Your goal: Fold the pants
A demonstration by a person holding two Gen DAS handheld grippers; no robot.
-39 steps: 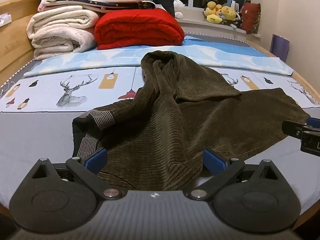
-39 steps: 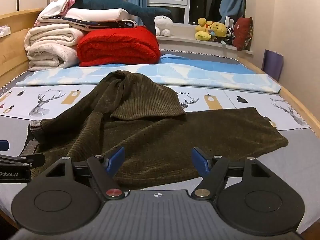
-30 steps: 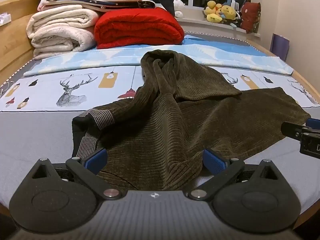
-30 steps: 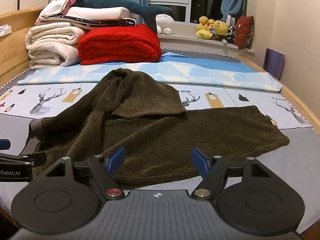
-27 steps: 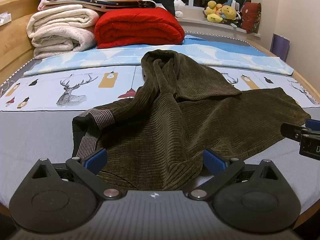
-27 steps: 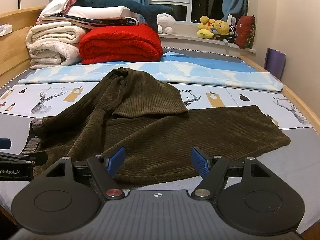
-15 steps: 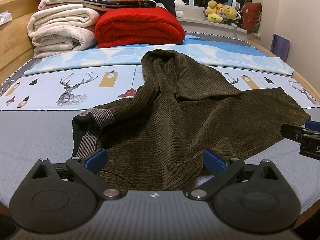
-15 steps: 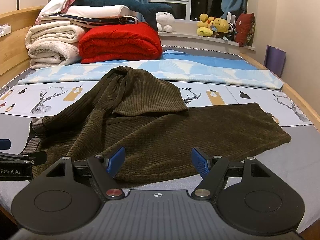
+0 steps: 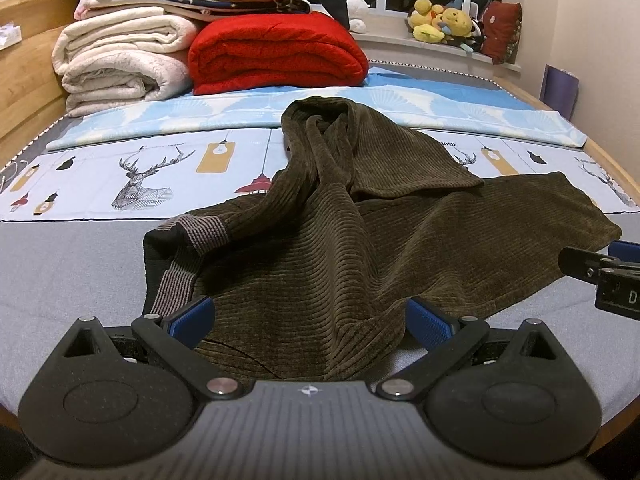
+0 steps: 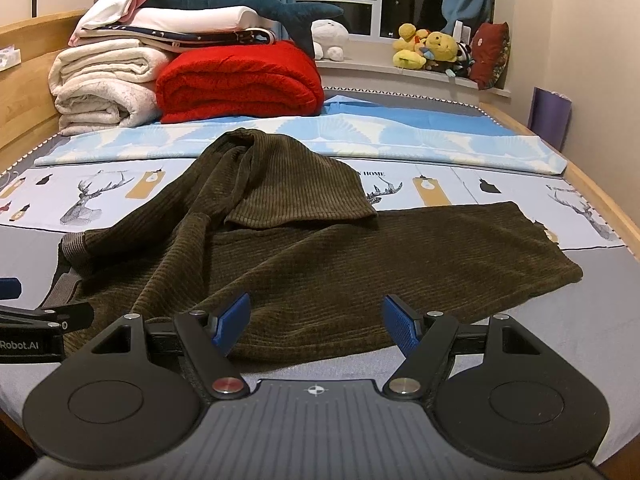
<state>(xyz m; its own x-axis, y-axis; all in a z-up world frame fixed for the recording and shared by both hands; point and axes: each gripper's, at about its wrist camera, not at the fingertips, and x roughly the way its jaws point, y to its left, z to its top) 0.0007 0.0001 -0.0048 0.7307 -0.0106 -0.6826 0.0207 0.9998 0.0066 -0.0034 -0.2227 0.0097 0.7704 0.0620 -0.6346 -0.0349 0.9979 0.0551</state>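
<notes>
Dark olive corduroy pants [image 9: 360, 236] lie crumpled on the bed, one leg bunched up toward the back, the other leg stretched flat to the right [image 10: 460, 248]. The ribbed grey waistband [image 9: 180, 276] is at the near left. My left gripper [image 9: 310, 320] is open, low over the near edge of the pants by the waistband. My right gripper [image 10: 316, 320] is open, low over the near edge of the flat leg. Each gripper shows at the edge of the other's view.
The bed [image 9: 60, 264] has a grey sheet and a printed deer cover. Folded white blankets [image 9: 120, 60] and a red quilt [image 9: 276, 56] are stacked at the back left. Plush toys [image 10: 428, 52] sit on the windowsill. A wooden bed rim [image 10: 600, 200] runs along the right.
The right gripper has drifted slightly, so its view of the pants has shifted a little. The left gripper has barely moved. Both stay open.
</notes>
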